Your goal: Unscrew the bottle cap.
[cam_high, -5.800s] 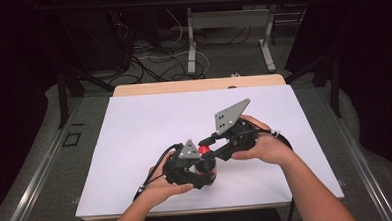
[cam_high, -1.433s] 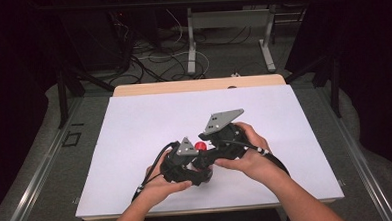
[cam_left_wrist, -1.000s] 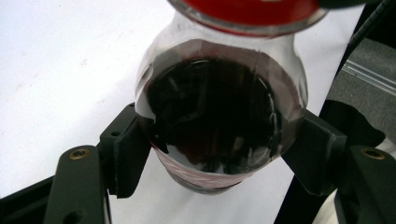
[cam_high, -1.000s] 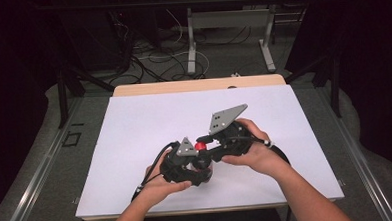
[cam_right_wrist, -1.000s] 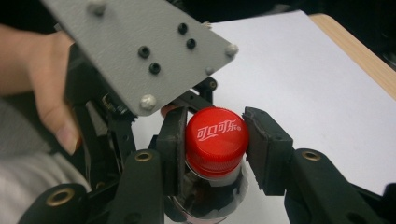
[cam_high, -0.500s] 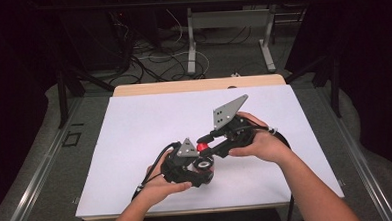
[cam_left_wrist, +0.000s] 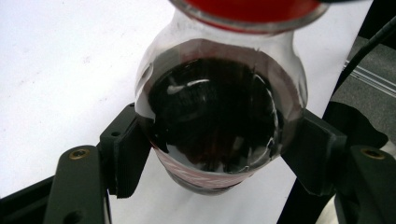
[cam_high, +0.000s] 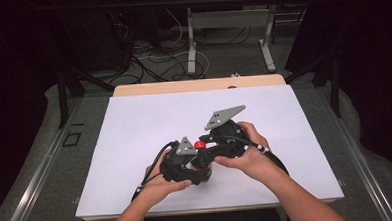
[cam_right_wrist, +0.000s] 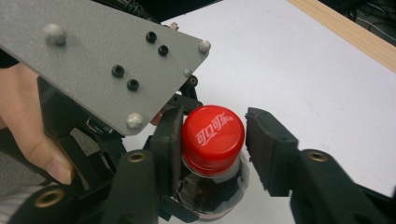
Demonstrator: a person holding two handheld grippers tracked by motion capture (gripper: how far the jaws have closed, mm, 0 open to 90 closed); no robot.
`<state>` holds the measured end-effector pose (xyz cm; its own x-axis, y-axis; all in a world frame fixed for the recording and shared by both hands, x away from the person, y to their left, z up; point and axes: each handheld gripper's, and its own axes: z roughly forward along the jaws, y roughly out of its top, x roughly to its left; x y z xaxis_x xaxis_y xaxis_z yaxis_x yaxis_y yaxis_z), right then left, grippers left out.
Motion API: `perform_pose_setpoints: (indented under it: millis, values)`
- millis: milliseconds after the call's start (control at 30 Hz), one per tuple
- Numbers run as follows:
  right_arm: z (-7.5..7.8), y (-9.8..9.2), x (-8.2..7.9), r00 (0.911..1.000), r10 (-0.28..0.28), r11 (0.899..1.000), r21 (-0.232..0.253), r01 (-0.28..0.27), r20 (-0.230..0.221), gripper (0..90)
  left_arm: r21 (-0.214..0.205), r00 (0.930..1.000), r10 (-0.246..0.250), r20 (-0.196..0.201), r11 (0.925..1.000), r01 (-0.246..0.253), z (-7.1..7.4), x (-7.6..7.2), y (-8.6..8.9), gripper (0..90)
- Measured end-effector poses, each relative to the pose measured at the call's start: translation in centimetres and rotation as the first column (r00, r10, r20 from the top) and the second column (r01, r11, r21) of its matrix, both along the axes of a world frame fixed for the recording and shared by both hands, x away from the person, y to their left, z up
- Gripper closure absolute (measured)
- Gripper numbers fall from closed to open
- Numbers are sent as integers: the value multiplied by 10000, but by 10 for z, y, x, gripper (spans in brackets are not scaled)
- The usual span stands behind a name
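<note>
Both grippers met over the white table point(cam_high: 134, 123) near its front edge — the left gripper point(cam_left_wrist: 219, 154) clamped a dark cola bottle point(cam_left_wrist: 217, 116), the right gripper point(cam_right_wrist: 212, 140) spread around its red cap point(cam_right_wrist: 213, 137), one jaw apart.

My right gripper point(cam_high: 204, 151) has swung back toward 8 o'clock, jaws bracketing the red cap point(cam_right_wrist: 213, 134) again.

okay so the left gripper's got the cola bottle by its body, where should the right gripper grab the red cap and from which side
Grip the red cap on its ribbed side wall, one jaw on each side, coming in level from the side. It is a short round cylinder, so opposite flanks give the jaws flat bite. The right gripper already straddles it, one jaw touching, the other apart. The left gripper clamps the bottle below, so stay above those jaws.
</note>
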<state>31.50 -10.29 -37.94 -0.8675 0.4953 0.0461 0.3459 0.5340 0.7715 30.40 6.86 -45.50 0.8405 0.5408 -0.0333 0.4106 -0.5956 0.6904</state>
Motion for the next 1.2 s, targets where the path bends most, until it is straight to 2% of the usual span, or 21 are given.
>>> perform_pose_setpoints:
  millis: [67, 133, 167, 200, 233, 267, 300, 367, 433, 500, 567, 600, 633, 667, 700, 767, 800, 900, 1033, 1133, 1200]
  values:
    - [0, 0, 0, 9998, 191, 9997, -140, -190, 89, 607, 56, 10000, -86, -26, 9999, 87, 0, 0, 0, 308]
    - [1, -1, 4, 9958, 887, 9957, -281, -881, 203, 609, -10, 9999, -135, -10, 9999, 135, 0, 0, 0, 308]
    - [2, -4, 9, 9786, 2012, 9789, -447, -1993, 422, 611, 83, 9996, -280, -30, 9996, 280, 1, -1, 0, 309]
    - [2, -4, 9, 9786, 2012, 9789, -447, -1993, 422, 611, 102, 9994, -352, -17, 9993, 352, 1, -2, 0, 309]
    - [3, -6, 14, 9612, 2705, 9621, -516, -2678, 537, 612, -91, 9996, -268, -16, 9996, 268, 1, -3, -1, 309]
    - [3, -8, 19, 9437, 3284, 9443, -386, -3270, 408, 612, 18, 9988, -448, -175, 9990, 448, 2, -3, -1, 309]
    - [3, -10, 23, 9249, 3771, 9260, -396, -3755, 492, 612, -47, 9990, -439, -8, 9990, 439, 1, -4, -2, 309]
    - [3, -13, 29, 8935, 4469, 8946, -319, -4458, 441, 611, -99, 9989, -471, -33, 9988, 470, 1, -5, -3, 309]
    - [3, -14, 31, 8734, 4831, 8756, -402, -4815, 612, 609, -48, 9992, -404, -48, 9992, 404, 1, -5, -3, 309]
    - [2, -14, 31, 8816, 4701, 8825, -397, -4687, 417, 594, -35, 9991, -416, -128, 9991, 416, 1, -4, -3, 308]
    - [0, -13, 29, 9096, 4150, 9097, -271, -4145, 189, 414, 116, 9985, -494, -252, 9987, 497, 2, -2, -1, 308]
    - [0, -12, 25, 9298, 3676, 9297, -321, -3669, 177, 392, 72, 9989, -409, -229, 9991, 411, 2, -2, -1, 308]
    - [-1, -11, 24, 9377, 3447, 9380, -537, -3424, 439, 394, -16, 9995, -314, -81, 9995, 314, 1, -1, -1, 308]
    - [0, -10, 17, 9632, 2664, 9628, -571, -2641, 370, 399, -4, 9997, -243, -85, 9997, 243, 1, -1, 0, 308]
    - [0, -10, 17, 9632, 2664, 9628, -571, -2641, 370, 399, -8, 9998, -209, -76, 9998, 209, 1, -1, 0, 308]
    - [-1, -8, 8, 9854, 1640, 9862, -313, -1627, 462, 426, -6, 9999, -129, -97, 9999, 128, 1, -1, 0, 308]
    - [-1, -8, 8, 9854, 1640, 9862, -313, -1627, 462, 426, 3, 9999, -91, -83, 10000, 91, 1, -1, 0, 308]
    - [-2, -5, 2, 9977, 656, 9976, 188, -660, 170, 469, 13, 9998, -4, -186, 10000, 4, 1, -1, 0, 308]
    - [-3, -2, 0, 9999, -124, 9998, 148, 125, -63, 545, 91, 10000, 50, -67, 9999, -50, 1, -1, -1, 308]
    - [-2, -1, -1, 10000, 3, 10000, -2, -3, -69, 605, 60, 10000, 36, -56, 10000, -35, 0, -1, -1, 308]
    - [-1, -1, 0, 9984, 498, 9983, -318, -489, 272, 608, 137, 9999, -93, -140, 9999, 94, 0, -1, -1, 308]
